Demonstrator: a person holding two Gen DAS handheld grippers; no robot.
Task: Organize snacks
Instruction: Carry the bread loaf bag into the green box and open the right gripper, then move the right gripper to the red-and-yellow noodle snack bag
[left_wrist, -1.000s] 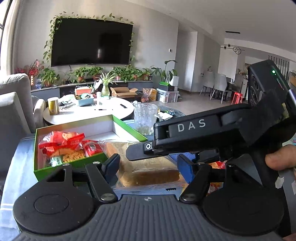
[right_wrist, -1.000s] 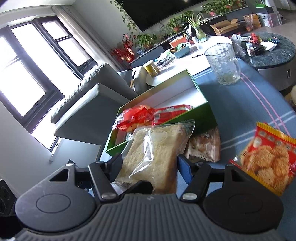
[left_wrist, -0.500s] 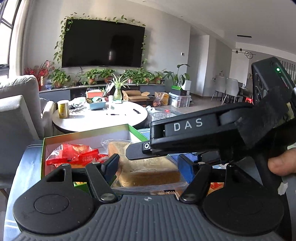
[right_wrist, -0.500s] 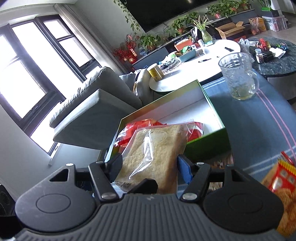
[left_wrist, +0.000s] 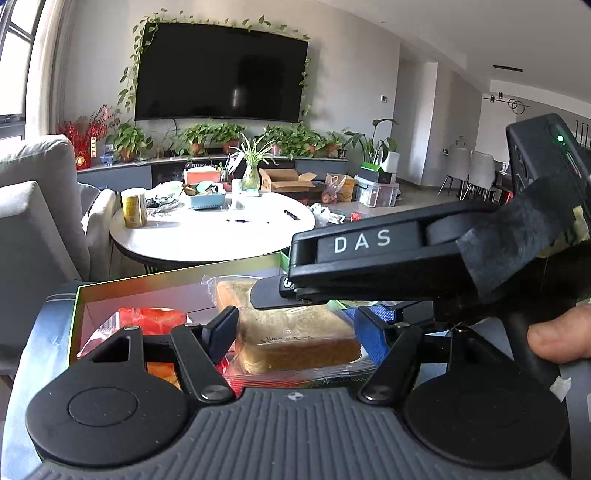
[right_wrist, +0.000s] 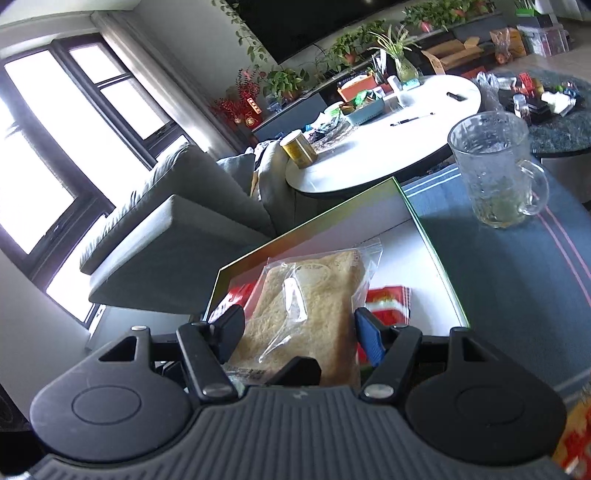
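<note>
A clear bag of sliced bread sits between the fingers of my right gripper, which is shut on it and holds it over the green-rimmed box. Red snack packets lie in the box under the bag. In the left wrist view the bread bag lies between the fingers of my left gripper, which stands open and does not clamp it. The right gripper's black body crosses above the bag. The red packets show at the box's left.
A glass mug stands on the blue striped cloth right of the box. An orange-red snack bag lies at the lower right. A white round table and a grey sofa stand behind.
The right gripper has carried the bread bag forward from the cloth to over the box. The left gripper followed and tilted up; the loose snack bags slid out of view.
</note>
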